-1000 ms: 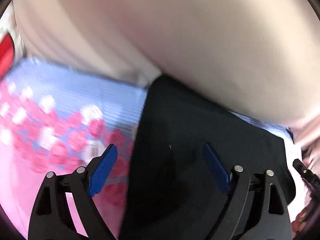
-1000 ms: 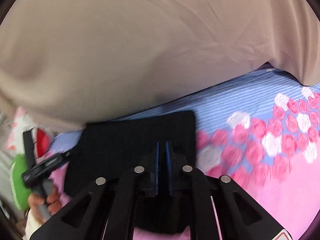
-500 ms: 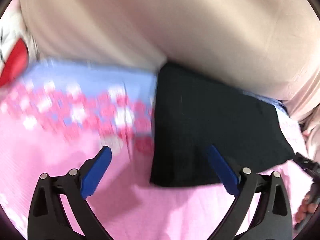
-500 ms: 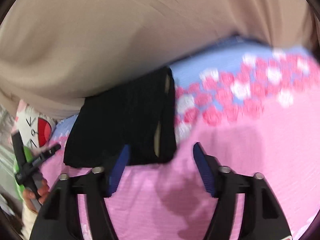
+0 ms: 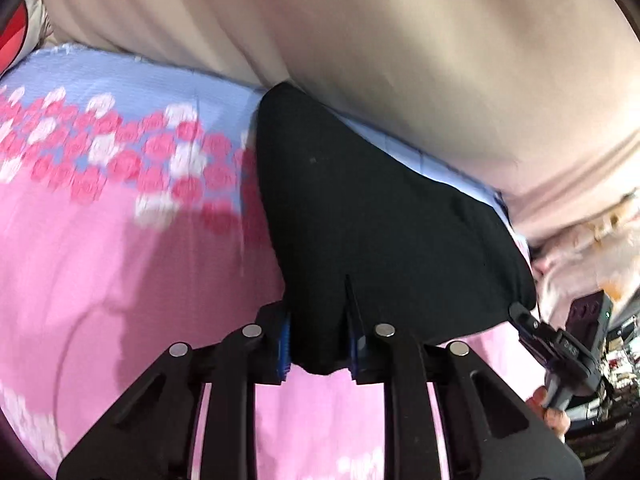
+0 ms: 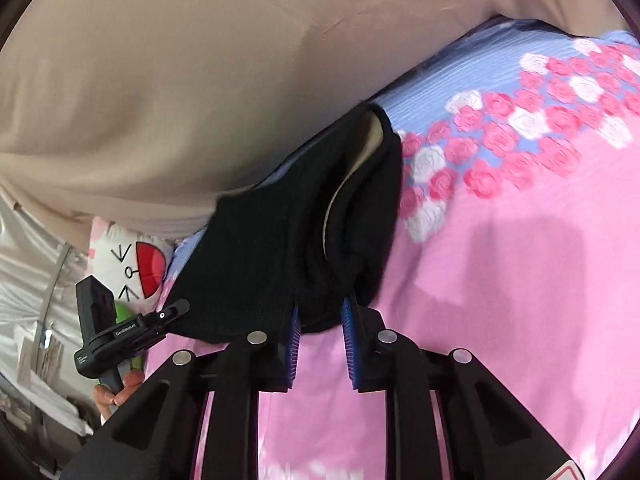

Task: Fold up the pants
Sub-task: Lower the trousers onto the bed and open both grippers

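The black pants (image 5: 360, 208) lie folded in a compact stack on the pink bed sheet (image 5: 100, 264), up against a beige pillow. My left gripper (image 5: 318, 344) is closing on the stack's near left corner, and its blue pads press the cloth between them. In the right wrist view the same pants (image 6: 280, 232) show a pale inner lining at the fold. My right gripper (image 6: 320, 340) is closing on the near right corner, with bunched black cloth pinched between its pads. Each gripper shows at the edge of the other's view, held in a hand (image 6: 116, 392).
A large beige pillow (image 5: 400, 48) fills the back, right behind the pants. The sheet (image 6: 520, 280) turns blue with pink and white roses toward the pillow. A white plush toy with a red mouth (image 6: 132, 264) lies at the left edge of the bed.
Both grippers stood open and clear of the stack half a second ago. Both have since moved in on its near corners and closed on the cloth, which now bunches up between the pads.
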Motion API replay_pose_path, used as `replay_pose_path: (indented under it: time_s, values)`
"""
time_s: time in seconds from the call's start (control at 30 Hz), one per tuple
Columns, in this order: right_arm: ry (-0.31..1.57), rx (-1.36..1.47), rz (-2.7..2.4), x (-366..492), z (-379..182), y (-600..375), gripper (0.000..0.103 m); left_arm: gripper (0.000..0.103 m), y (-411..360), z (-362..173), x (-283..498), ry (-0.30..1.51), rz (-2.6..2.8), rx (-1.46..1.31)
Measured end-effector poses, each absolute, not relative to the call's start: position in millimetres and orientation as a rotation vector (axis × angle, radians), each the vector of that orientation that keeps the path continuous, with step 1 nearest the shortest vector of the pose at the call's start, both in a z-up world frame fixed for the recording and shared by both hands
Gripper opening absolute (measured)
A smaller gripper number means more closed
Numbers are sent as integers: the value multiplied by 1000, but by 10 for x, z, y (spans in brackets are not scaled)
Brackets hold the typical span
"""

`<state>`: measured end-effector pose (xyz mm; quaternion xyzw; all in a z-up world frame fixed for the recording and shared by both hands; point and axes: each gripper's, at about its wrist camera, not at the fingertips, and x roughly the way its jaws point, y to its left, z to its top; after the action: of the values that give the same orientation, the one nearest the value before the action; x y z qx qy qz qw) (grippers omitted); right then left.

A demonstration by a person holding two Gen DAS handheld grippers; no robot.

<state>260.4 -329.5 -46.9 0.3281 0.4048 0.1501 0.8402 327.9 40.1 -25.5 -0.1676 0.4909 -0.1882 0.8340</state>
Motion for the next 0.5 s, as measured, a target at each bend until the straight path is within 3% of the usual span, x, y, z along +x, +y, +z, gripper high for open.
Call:
replay_pose_path:
  time_s: [0.07,0.1,0.17,0.37,0.5]
  values:
    - [878,670,288,2484,-585,-3276,19,21,354,-359,3188,1064,-386,-321]
    - [906,660,269,2483,-692,-3281,28,23,337,-448,3215,1070,-364,-312]
    - [939,679,238,2545,-885,-3288,35,35,389,-554,3275,1072,-323,-322]
    - [739,549,198,2209,-175,-3276,35,37,488,-281,3120,981,-243,-228]
    - [841,417,136,2550,-415,-3068,32,38,454,-482,3318,1007,-217,-204]
